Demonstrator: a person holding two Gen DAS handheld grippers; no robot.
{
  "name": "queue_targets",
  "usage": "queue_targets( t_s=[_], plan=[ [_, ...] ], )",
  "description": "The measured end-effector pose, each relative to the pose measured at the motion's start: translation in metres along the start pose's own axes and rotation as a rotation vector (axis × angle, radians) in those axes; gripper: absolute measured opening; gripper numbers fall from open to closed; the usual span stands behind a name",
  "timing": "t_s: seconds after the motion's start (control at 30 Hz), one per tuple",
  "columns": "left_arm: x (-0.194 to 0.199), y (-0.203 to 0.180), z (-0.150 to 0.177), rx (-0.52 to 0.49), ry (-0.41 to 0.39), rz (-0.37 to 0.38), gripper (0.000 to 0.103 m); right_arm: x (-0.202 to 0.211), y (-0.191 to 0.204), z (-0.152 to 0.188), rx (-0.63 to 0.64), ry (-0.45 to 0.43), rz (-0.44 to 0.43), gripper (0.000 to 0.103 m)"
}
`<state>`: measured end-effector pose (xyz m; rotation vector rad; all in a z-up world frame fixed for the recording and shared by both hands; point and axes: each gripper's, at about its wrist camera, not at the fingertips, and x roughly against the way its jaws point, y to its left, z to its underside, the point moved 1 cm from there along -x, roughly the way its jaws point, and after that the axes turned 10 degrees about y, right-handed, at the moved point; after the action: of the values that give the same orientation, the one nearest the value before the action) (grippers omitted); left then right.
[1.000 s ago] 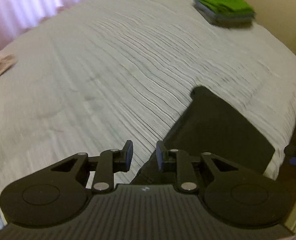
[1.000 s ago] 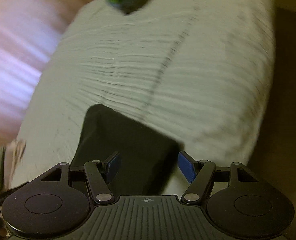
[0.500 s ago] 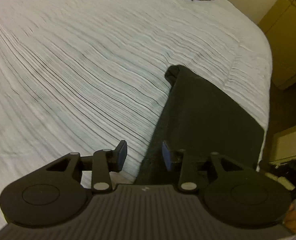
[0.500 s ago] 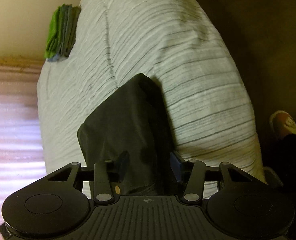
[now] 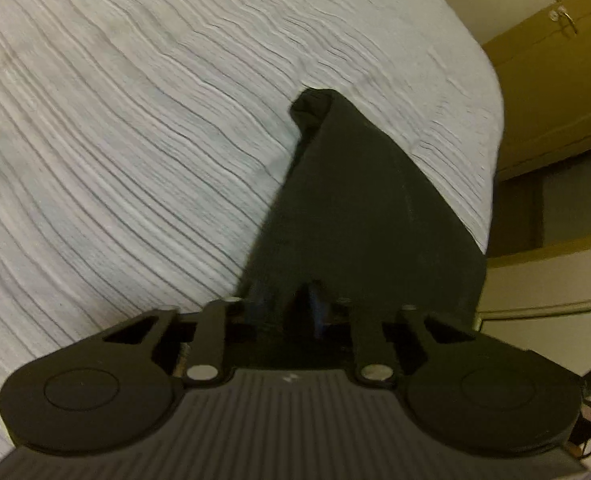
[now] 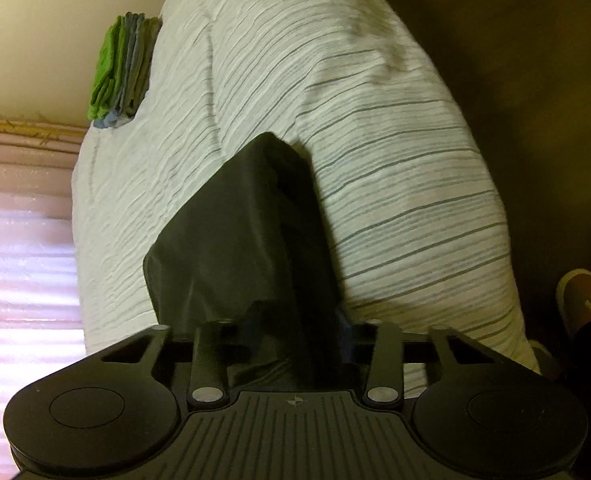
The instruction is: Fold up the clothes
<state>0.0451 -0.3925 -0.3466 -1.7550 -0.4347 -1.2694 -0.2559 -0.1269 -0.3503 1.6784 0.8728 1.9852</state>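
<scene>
The left gripper (image 5: 295,304) is seen closed down on the near edge of the dark garment (image 5: 359,208), its fingertips buried in the cloth so that only a narrow slot remains between them. The right gripper (image 6: 297,328) is likewise drawn in on the same dark garment (image 6: 247,240), with fabric bunched between its blue-padded fingers (image 6: 341,326), although the jaws are held a little wider by the thickness of the folds. From both grips the garment is stretched away over the bed (image 5: 135,140), narrowing to a folded corner that is laid on the ribbed, pale striped bedspread near the bed's corner. Beyond the garment, a stack of folded clothes (image 6: 121,68), green on top with grey and blue layers below, is set at the far edge of the bed (image 6: 375,120), well apart from the dark piece. In the left wrist view, a wooden cabinet door (image 5: 555,80) is seen past the bed's edge. In the right wrist view, a pink curtain (image 6: 23,240) is lit brightly on the left, and a shoe (image 6: 585,300) is seen on the dark floor at the right.
</scene>
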Motion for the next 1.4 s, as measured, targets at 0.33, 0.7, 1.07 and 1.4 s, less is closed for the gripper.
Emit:
queue_targets(
  t_s=[0.33,0.7,1.07,1.4],
  plan=[
    [0.018,-0.013,0.018,-0.194,-0.111,-0.106,0.002,0.001,0.033,0.013,0.242,-0.043,0.163,0.007],
    [0.013,-0.02,0.013,-0.225,-0.079,-0.183,0.021,0.005,0.042,0.014,0.238,-0.031,0.221,0.068],
    [0.013,0.001,0.018,-0.12,-0.062,-0.054,0.006,-0.012,0.035,0.024,0.249,0.027,0.211,0.012],
    [0.013,-0.026,0.023,-0.321,-0.091,-0.272,0.009,0.004,0.053,0.021,0.32,-0.054,0.361,0.051]
  ],
)
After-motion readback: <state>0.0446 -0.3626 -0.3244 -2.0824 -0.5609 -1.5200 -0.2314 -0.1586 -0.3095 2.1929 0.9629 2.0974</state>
